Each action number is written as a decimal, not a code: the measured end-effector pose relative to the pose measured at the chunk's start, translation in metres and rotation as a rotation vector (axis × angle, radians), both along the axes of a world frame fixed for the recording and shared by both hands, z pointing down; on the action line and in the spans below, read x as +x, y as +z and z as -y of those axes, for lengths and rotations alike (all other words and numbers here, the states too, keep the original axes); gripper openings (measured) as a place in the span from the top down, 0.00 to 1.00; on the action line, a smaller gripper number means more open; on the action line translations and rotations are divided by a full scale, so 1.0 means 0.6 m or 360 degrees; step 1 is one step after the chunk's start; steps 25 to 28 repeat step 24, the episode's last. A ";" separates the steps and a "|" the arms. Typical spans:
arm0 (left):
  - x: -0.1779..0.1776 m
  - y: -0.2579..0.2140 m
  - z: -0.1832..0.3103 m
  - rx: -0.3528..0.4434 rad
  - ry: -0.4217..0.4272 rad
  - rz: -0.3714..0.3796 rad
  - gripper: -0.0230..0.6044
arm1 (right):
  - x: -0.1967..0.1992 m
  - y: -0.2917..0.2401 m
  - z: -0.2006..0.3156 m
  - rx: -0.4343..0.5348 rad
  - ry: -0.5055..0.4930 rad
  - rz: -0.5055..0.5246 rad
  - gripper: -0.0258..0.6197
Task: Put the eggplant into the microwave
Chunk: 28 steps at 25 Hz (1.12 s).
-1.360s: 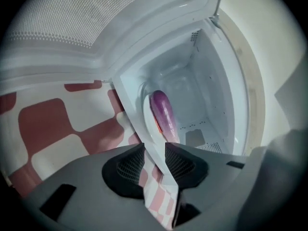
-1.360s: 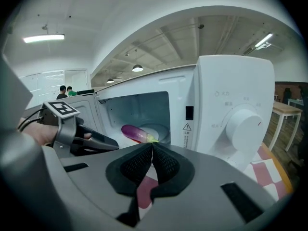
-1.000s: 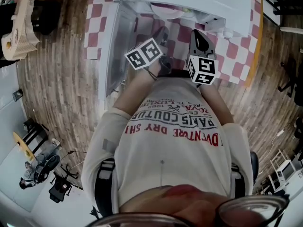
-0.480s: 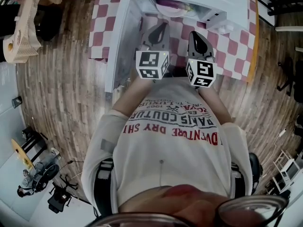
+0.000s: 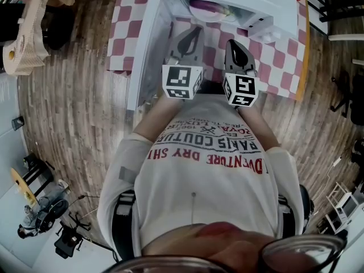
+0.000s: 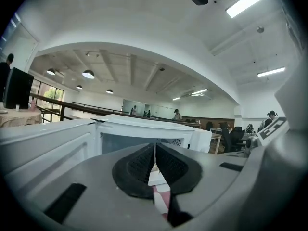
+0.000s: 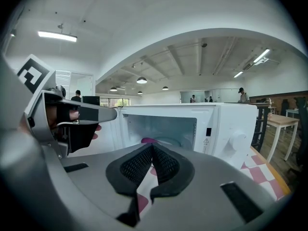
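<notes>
Right now I see my left hand-held gripper clenched on nothing, its black ribbed pads pressed together, and my right hand-held gripper clenched empty too. Both hover side by side in front of the white box-shaped microwave on the pink-and-white checked desk. Its door stands open, and the purple eggplant lies inside the cavity

checkered tablecloth, wooden floor
</notes>
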<state>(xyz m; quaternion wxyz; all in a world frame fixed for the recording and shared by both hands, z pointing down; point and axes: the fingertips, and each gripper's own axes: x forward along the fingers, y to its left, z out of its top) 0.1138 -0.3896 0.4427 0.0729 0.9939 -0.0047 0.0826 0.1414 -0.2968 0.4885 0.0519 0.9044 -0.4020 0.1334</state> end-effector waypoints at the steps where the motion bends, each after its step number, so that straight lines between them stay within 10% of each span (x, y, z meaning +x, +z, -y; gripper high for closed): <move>1: 0.000 0.002 0.001 -0.0002 -0.0003 0.0004 0.91 | -0.001 0.001 0.001 -0.0006 -0.0005 -0.0001 0.92; 28: 0.012 0.051 -0.012 -0.0068 0.0003 0.0108 0.92 | 0.017 0.023 0.002 -0.0037 -0.0060 0.0066 0.92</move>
